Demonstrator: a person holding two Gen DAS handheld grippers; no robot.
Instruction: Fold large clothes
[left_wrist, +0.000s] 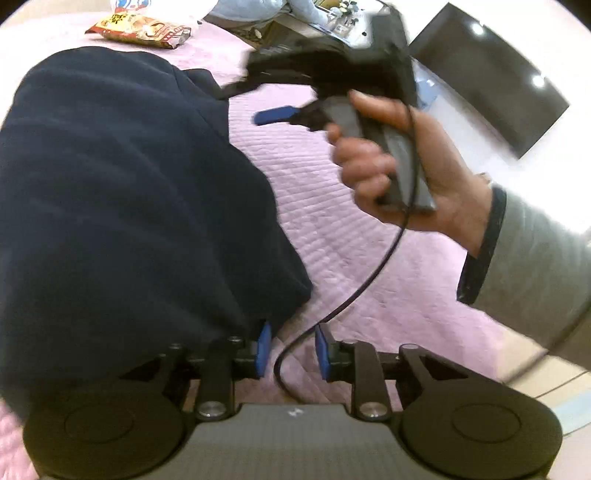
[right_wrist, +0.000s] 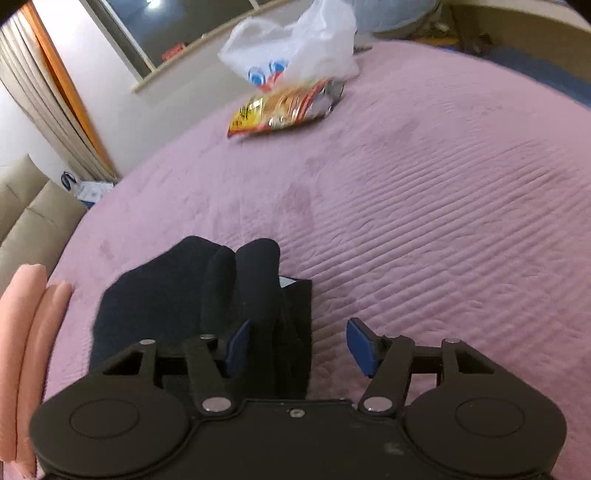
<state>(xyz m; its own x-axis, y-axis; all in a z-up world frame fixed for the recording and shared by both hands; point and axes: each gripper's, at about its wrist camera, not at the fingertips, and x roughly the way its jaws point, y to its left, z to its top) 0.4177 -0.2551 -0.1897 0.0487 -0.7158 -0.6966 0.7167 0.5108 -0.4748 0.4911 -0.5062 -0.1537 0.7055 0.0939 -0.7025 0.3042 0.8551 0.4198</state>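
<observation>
Right wrist: snack packet (right_wrist: 284, 109) touching plastic bag (right_wrist: 295, 44).

One dark navy garment (left_wrist: 122, 192) lies bunched on one pink quilted bed (left_wrist: 351, 258). Two tools show: the left tool (left_wrist: 291, 350) near in its own view, and the right tool (right_wrist: 295, 347), each with two blue pads. One hand (left_wrist: 399, 166) in one grey sleeve (left_wrist: 528, 258) grips the right tool's handle, with one black cable (left_wrist: 369, 280) trailing from it. At the far side of the bed are one snack packet (right_wrist: 284, 110) and one white plastic bag (right_wrist: 295, 48). One dark screen (left_wrist: 487, 74) stands far right. Two pink rolled edges (right_wrist: 29, 350) show near left.
</observation>
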